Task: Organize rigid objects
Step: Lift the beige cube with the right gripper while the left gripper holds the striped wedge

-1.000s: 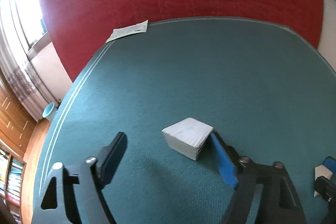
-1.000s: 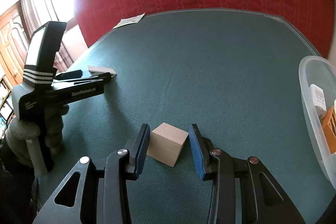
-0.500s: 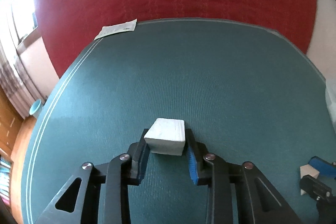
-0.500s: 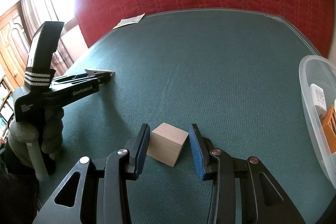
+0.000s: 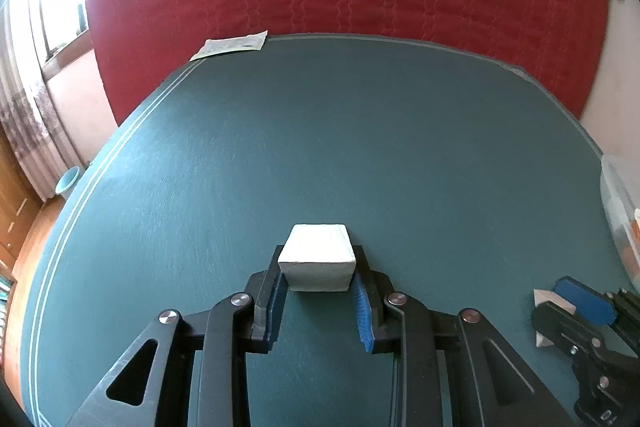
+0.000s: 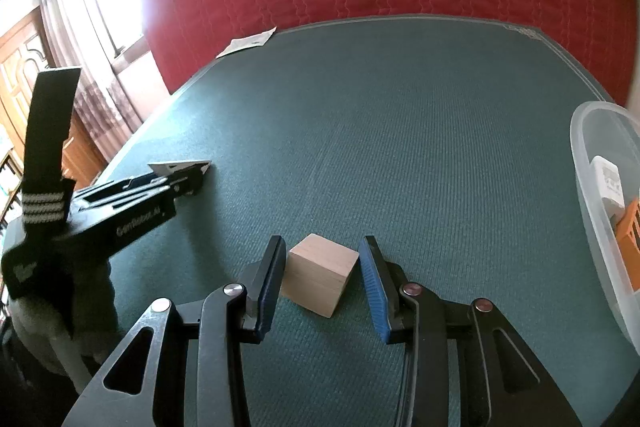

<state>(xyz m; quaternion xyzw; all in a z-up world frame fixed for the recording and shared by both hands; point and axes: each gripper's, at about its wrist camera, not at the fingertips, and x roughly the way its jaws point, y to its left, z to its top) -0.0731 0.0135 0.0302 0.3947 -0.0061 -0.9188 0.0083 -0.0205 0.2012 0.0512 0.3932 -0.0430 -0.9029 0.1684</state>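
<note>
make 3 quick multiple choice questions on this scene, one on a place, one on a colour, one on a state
1. Where does the slip lie?
A. in a bin
B. at the far left edge of the mat
C. under a block

2. What colour is the block in the left tool?
A. white
B. orange
C. blue

3. How is the left tool?
A. open, nothing in it
B. shut on the slip
C. shut on the block

Answers:
1 B: the slip sits where the mat meets the red quilt, far left.
2 A: the top and front faces of the block are plain white.
3 C: both pads press on the sides of the block.
</note>
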